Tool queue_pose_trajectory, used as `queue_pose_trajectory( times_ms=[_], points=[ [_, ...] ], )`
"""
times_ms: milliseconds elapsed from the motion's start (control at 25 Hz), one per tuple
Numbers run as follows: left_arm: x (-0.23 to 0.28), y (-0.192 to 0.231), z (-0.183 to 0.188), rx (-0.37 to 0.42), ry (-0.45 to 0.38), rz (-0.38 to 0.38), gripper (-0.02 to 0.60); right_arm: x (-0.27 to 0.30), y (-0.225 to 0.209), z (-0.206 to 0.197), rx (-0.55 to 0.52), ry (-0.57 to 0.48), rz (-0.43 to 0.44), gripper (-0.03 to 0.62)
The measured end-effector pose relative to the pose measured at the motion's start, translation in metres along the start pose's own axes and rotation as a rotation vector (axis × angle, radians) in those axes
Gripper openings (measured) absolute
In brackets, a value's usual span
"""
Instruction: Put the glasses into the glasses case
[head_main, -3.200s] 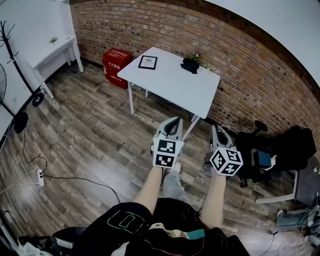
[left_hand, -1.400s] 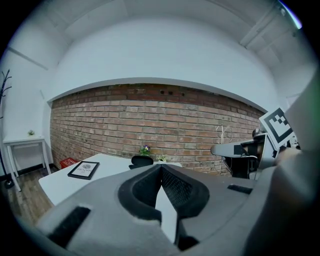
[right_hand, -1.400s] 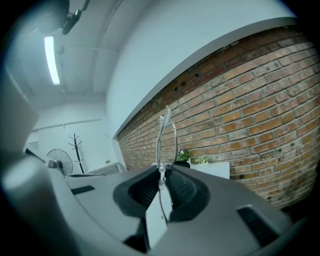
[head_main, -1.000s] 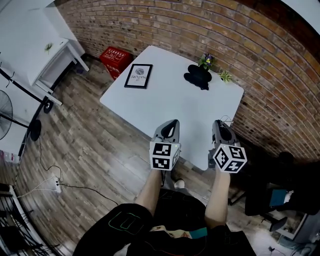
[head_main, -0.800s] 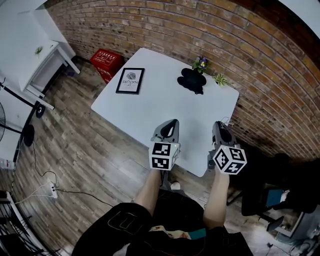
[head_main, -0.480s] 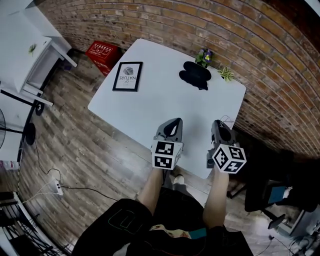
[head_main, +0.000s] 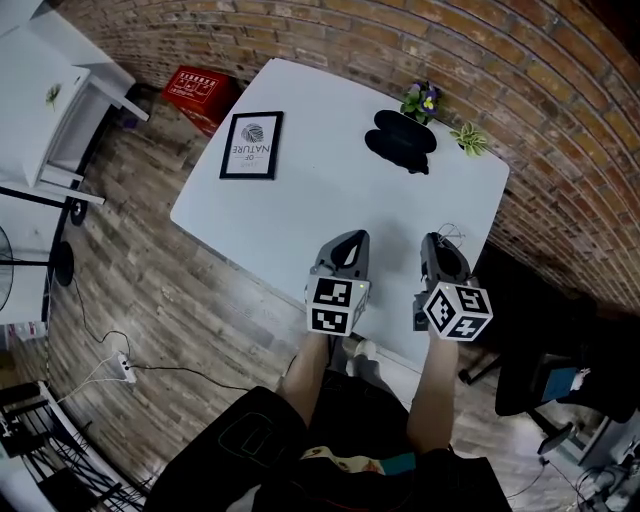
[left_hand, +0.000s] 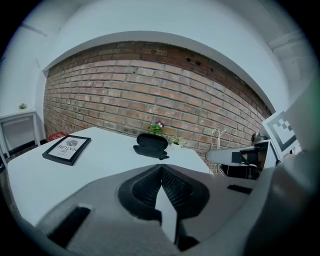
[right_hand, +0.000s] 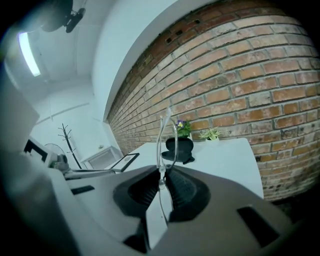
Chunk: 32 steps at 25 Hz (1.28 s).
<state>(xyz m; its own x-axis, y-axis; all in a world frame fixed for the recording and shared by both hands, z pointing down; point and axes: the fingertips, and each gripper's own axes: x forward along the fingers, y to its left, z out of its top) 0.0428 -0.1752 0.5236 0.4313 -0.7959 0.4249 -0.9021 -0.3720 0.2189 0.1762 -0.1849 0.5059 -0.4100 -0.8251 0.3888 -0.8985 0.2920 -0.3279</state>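
While both forearms reach forward over a dark-clothed lap (head_main: 250, 440), each hand carries its marker cube, the two side by side with a gap between. Left tongs (left_hand: 161, 167): clenched, pads meeting at the tips, nothing caught between them. Right tongs (right_hand: 161, 172): clenched on the glasses (right_hand: 158, 142), a thin clear frame pinched between the pads with its loop rising upright above the tips. In the head view the glasses show only as a fine wire at the tong tips. Both tongs are over the near edge of the white bench (head_main: 330, 200) and point toward its far side, the right pair close to the near right corner. Wooden floor (head_main: 170, 290) lies left of the bench, with a power strip (head_main: 125, 368) and its cable on it, near left. A dark office chair (head_main: 525, 375) stands right of the bench. On the left side of the bench a black-framed picture (head_main: 251, 146) lies flat. The black glasses case (head_main: 400, 142) is at the far side of the bench, toward the right and well apart from both tongs. It lies just in front of a small pot plant with purple flowers (head_main: 425, 98); a second small green plant (head_main: 468, 138) is just right of it. Whether the case is open I cannot tell. Beyond the bench runs a brick wall (head_main: 560, 90). A red crate (head_main: 202, 90) sits on the floor at far left, and a white side table (head_main: 40, 90) is further left again.
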Motion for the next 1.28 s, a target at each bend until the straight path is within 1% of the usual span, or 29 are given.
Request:
queue_pose_trajectory(
  times_ms=[160,320,560,680,840,1000,1160,1280],
  points=[
    [0.012,0.010,-0.001,-0.004,0.024,-0.012,0.008,0.018,0.000,-0.002,-0.002,0.019,-0.006,0.037],
    [0.026,0.021,0.003,-0.002,0.027,-0.023,0.008,0.038,0.001,-0.003,-0.002,0.029,-0.013,0.037],
    [0.043,0.045,0.011,0.007,0.048,-0.042,0.008,0.068,0.003,0.000,0.014,0.025,-0.034,0.037],
    [0.052,0.054,0.016,0.013,0.048,-0.057,0.008,0.082,0.003,0.005,0.003,0.021,-0.056,0.038],
    [0.067,0.062,0.019,0.022,0.060,-0.090,0.008,0.099,-0.002,0.009,-0.073,0.036,-0.110,0.038],
    [0.080,0.071,0.027,0.032,0.063,-0.117,0.008,0.115,-0.007,0.014,-0.181,0.067,-0.160,0.038],
    [0.093,0.080,0.033,0.037,0.061,-0.134,0.008,0.131,-0.011,0.020,-0.273,0.096,-0.192,0.038],
    [0.102,0.086,0.038,0.038,0.063,-0.145,0.008,0.142,-0.011,0.022,-0.339,0.121,-0.200,0.038]
  ],
)
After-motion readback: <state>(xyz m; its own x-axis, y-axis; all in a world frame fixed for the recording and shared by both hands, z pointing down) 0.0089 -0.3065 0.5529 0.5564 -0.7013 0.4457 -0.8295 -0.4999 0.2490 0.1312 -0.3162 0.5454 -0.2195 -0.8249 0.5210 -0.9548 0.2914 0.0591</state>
